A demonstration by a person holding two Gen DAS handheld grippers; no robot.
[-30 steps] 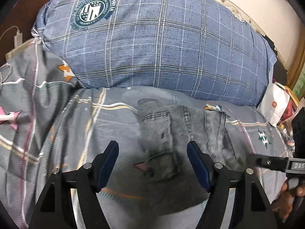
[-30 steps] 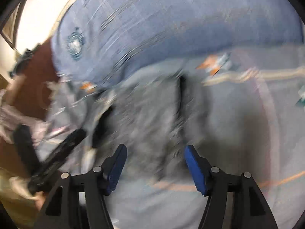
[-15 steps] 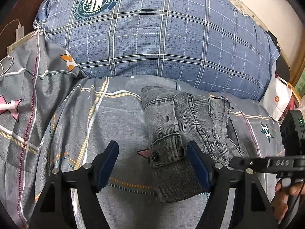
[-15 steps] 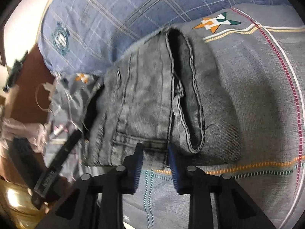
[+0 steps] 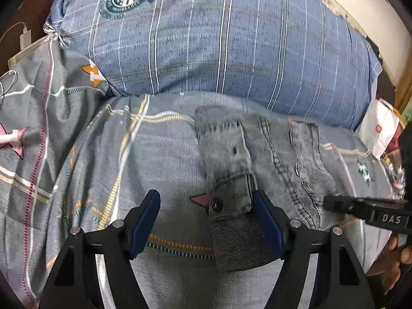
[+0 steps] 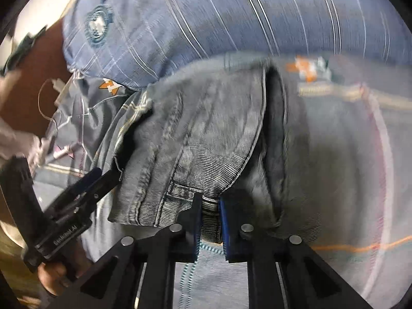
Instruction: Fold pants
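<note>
Grey denim pants (image 5: 260,170) lie folded in a compact bundle on the grey patterned bedsheet (image 5: 108,170), just below the blue plaid pillow. My left gripper (image 5: 207,219) is open, its jaws either side of the bundle's near left corner with the button. My right gripper (image 6: 209,219) is shut on the near edge of the pants (image 6: 206,141). The right gripper's body also shows at the right of the left wrist view (image 5: 365,211). The left gripper shows at the lower left of the right wrist view (image 6: 77,195).
A large blue plaid pillow (image 5: 219,38) lies behind the pants. A white paper bag (image 5: 378,131) sits at the far right edge of the bed. A white charger and cable (image 5: 24,38) lie at the far left on a brown surface.
My right gripper has shut from open to gripping the pants' near edge. The left gripper has stayed open and moved a little closer to the bundle's corner.
</note>
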